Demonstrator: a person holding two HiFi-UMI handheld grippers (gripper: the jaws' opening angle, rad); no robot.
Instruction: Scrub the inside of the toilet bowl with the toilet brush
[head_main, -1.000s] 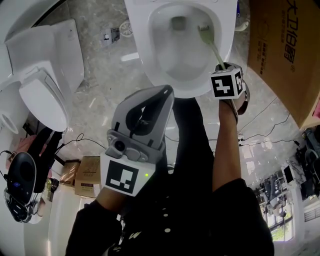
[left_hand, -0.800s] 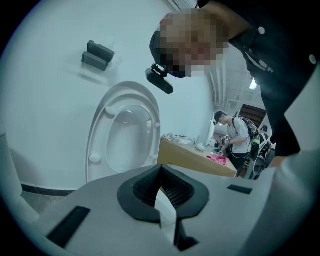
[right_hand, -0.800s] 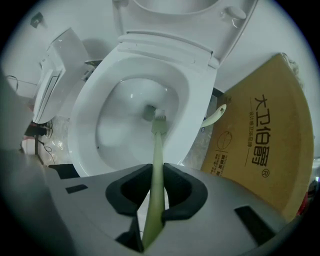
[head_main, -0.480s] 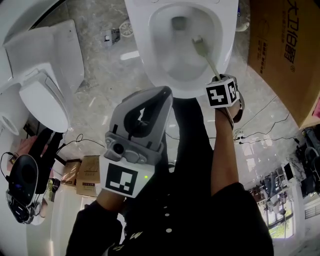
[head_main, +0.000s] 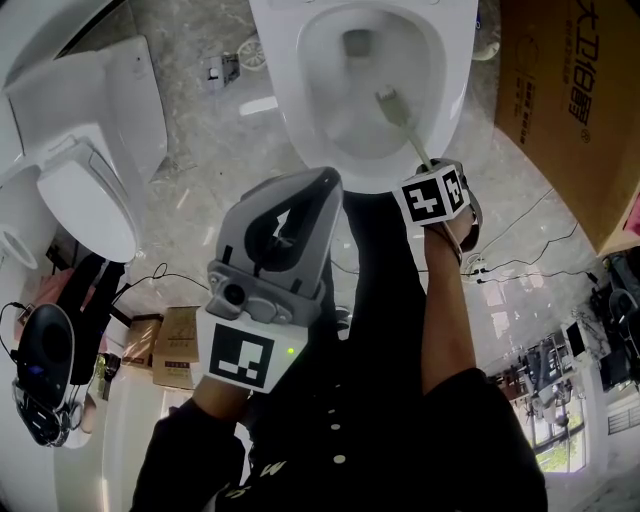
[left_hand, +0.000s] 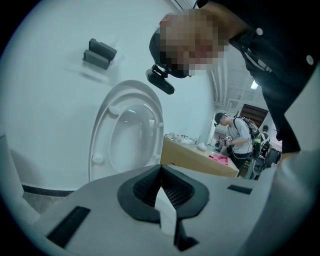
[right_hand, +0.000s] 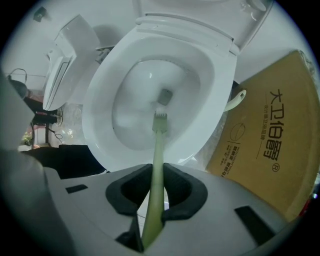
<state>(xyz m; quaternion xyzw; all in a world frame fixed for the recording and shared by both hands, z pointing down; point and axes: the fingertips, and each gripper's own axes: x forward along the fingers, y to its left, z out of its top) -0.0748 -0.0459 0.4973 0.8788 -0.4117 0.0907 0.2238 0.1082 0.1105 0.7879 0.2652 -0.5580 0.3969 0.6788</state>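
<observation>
The white toilet bowl lies open at the top of the head view, and its rim fills the right gripper view. My right gripper hangs over the bowl's near right rim, shut on the pale green toilet brush. The handle runs out between the jaws; the brush has its head against the inner wall near the drain, on the bowl's right side. My left gripper is held back over my legs, pointing away from the bowl, jaws shut with nothing held.
A brown cardboard box stands right of the toilet, close to the rim. A second white toilet sits at the left. Cables trail on the marble floor. The left gripper view shows a raised toilet lid and a person far off.
The brush head has slid from the bowl's far right wall toward me, down the right side. My right gripper drew back and slightly left with it. The left gripper barely moved.
</observation>
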